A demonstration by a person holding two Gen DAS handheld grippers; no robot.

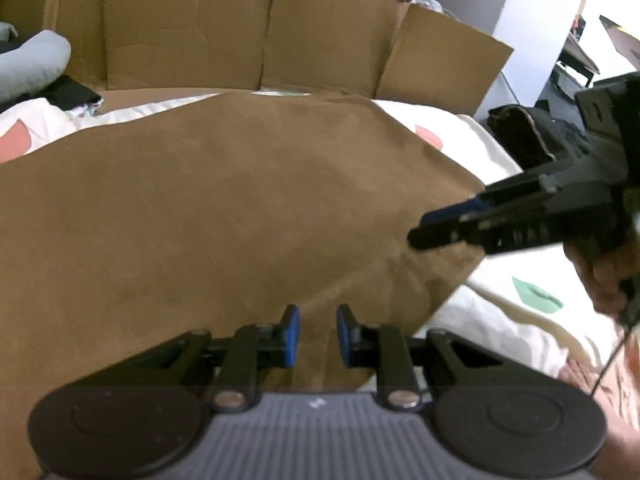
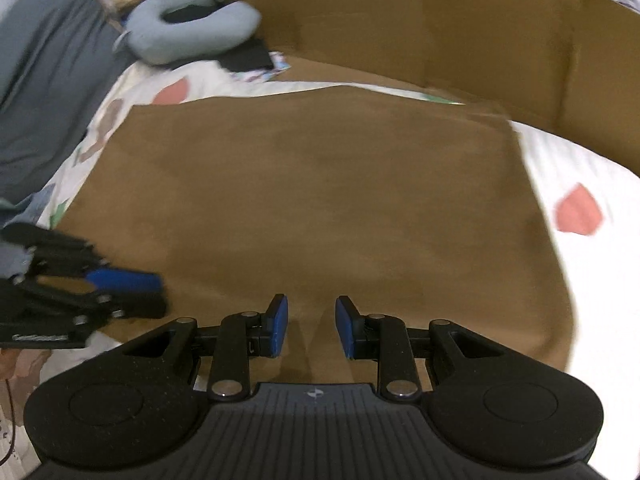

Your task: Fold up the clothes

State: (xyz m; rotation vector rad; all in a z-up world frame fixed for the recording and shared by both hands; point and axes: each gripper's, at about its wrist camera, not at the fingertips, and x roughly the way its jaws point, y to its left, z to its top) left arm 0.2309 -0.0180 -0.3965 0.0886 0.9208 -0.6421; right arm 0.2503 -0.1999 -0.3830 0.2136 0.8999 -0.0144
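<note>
A: One brown garment [image 2: 320, 208] lies flat on the bed [image 2: 592, 168], folded into a neat rectangle, it seems.

B: Your left hand-held gripper [image 1: 317, 334] and right hand-held gripper [image 2: 311, 328] gape empty over its near edge; you may have another fold left.

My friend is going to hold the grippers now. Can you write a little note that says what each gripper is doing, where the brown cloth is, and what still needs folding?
Left gripper: jaws slightly apart over the near edge of the brown cloth, nothing gripped.
Right gripper: jaws slightly apart over the same near edge, holding nothing.
The cloth lies spread fairly flat on the patterned bedsheet, in front of the cardboard wall.
Done: cloth laid out and smoothed; whether it is already folded once cannot be told.
Left: probably grip the near edge with both grippers and fold it over.
</note>
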